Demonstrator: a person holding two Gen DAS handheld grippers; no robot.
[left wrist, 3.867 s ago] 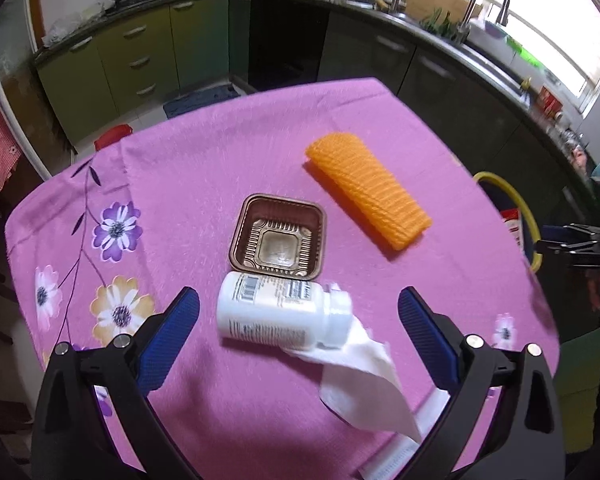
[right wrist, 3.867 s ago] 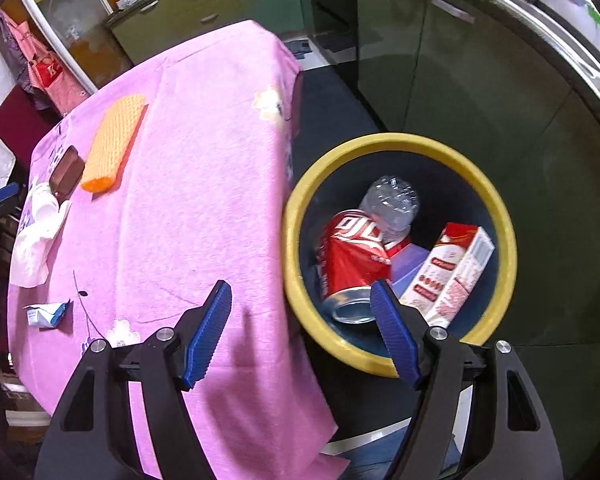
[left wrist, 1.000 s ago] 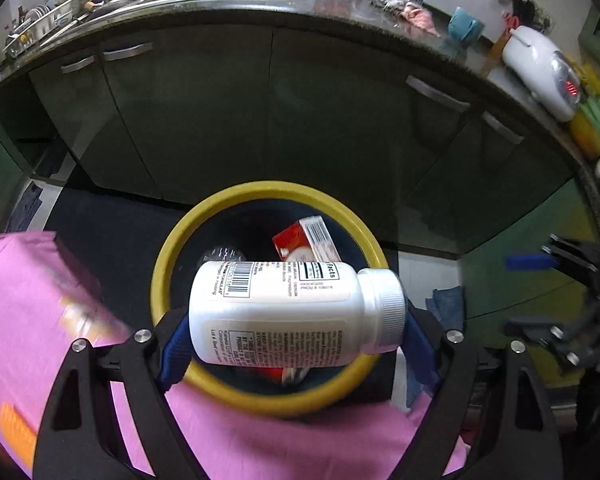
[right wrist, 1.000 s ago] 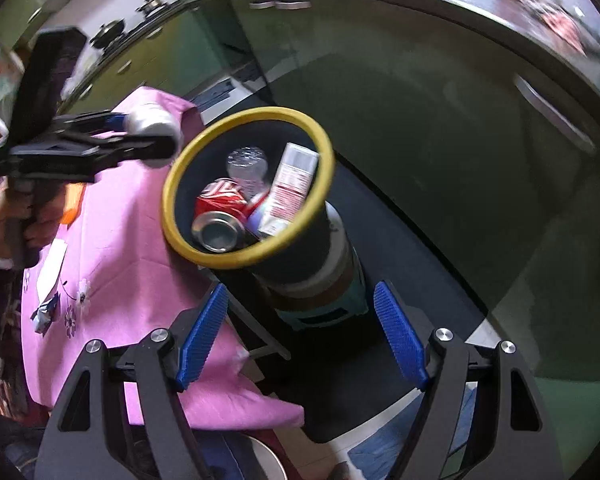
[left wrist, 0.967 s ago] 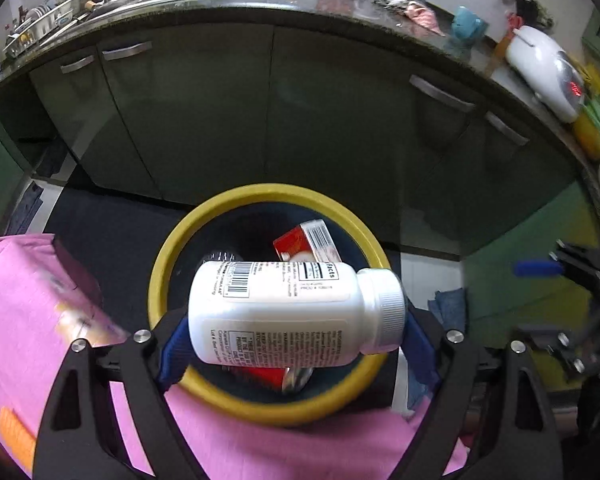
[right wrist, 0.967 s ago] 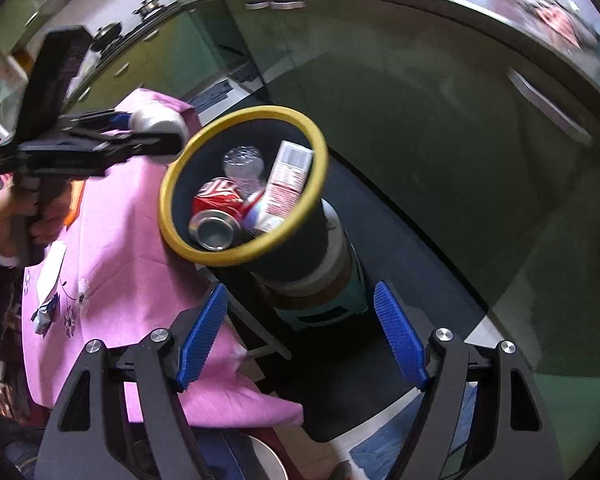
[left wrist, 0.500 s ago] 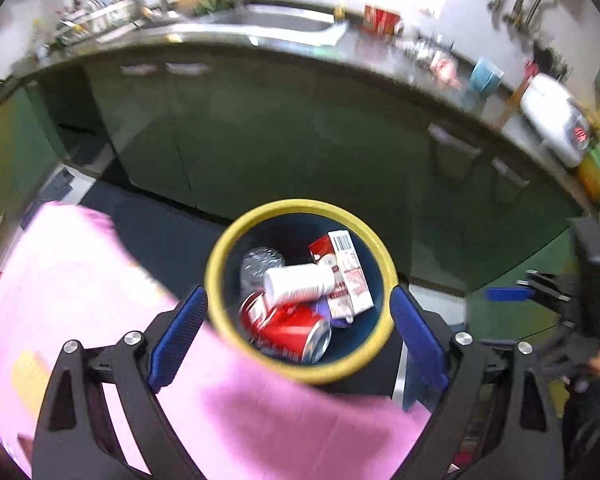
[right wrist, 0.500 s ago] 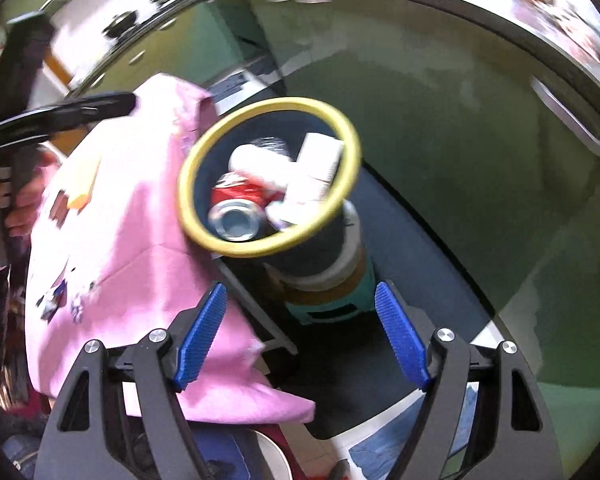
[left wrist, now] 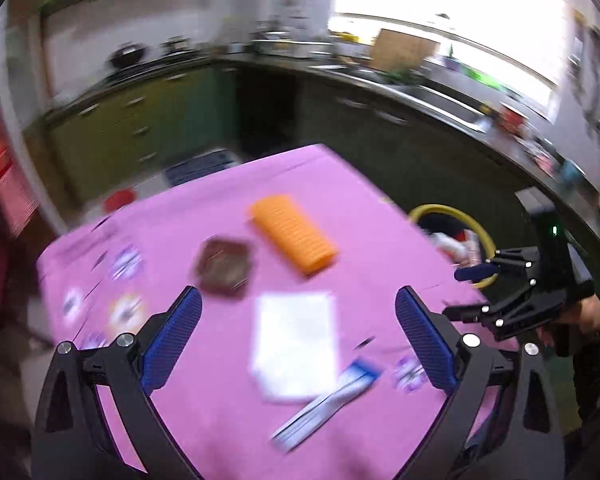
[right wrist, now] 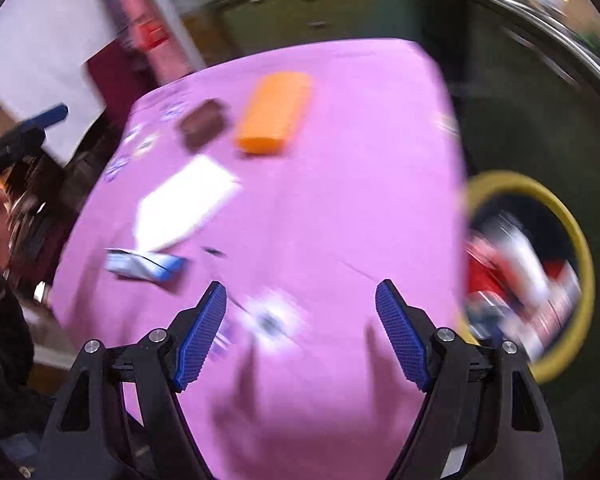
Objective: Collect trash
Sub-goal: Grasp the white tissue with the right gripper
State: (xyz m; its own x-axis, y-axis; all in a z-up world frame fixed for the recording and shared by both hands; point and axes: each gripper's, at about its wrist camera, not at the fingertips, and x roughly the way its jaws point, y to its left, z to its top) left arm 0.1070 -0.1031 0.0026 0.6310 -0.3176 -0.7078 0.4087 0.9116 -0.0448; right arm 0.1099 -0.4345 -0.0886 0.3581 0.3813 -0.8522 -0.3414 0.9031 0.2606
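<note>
Both views are blurred by motion. My left gripper (left wrist: 298, 338) hangs over the pink tablecloth (left wrist: 228, 420), its jaws opening with nothing between them. Just beyond it lies a white tissue (left wrist: 296, 344), with a blue-and-white wrapper (left wrist: 328, 402) at its near edge, a brown plastic tray (left wrist: 224, 266) and an orange ribbed roll (left wrist: 294, 238) farther off. My right gripper (right wrist: 300, 332) is open and empty above the cloth (right wrist: 340, 220). The tissue (right wrist: 186, 202), wrapper (right wrist: 144, 266), tray (right wrist: 202, 124) and roll (right wrist: 274, 112) show ahead of it. The yellow-rimmed bin (right wrist: 568, 232) at the right holds the white bottle (right wrist: 528, 260).
The bin (left wrist: 476, 232) stands off the table's right edge, near dark green kitchen cabinets (left wrist: 400, 160). My right gripper (left wrist: 512, 292) and a hand appear at the right of the left wrist view. A person's dark sleeve (right wrist: 0, 340) and the left gripper's blue fingertip (right wrist: 50, 114) sit at the left.
The left gripper let go of the white bottle, which dropped into the bin. Both grippers then swung away from the bin and back over the pink table.
</note>
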